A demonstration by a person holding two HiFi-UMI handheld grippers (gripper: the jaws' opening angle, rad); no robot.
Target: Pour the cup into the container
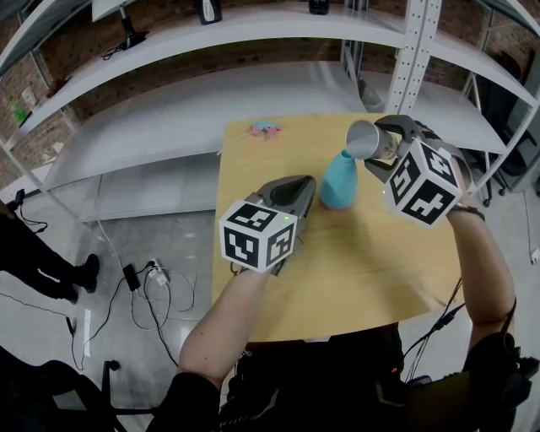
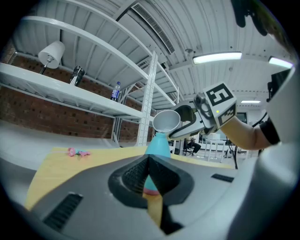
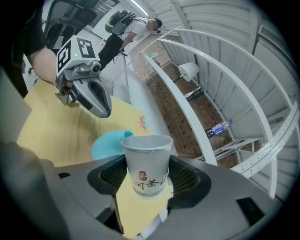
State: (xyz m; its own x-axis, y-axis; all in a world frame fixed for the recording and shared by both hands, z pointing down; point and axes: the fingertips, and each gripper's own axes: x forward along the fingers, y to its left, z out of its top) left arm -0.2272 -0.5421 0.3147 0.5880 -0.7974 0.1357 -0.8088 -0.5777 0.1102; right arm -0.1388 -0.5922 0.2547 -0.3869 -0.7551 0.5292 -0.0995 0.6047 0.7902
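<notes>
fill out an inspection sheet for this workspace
surface: wooden table, no spill seen
job's things: paper cup tipped above the neck of the teal container, which stands upright on the table
clutter: small pink and teal item at the far edge
grippers: right gripper shut on the paper cup; left gripper shut, empty, beside the container
cables: loose cables and an adapter left of the table
surroundings: white shelving, brick wall

A light wooden table (image 1: 363, 270) carries a teal container (image 1: 340, 181), which stands upright on the far half, right of centre. A small pink-and-blue object (image 1: 266, 128) lies near the far left corner.
</notes>
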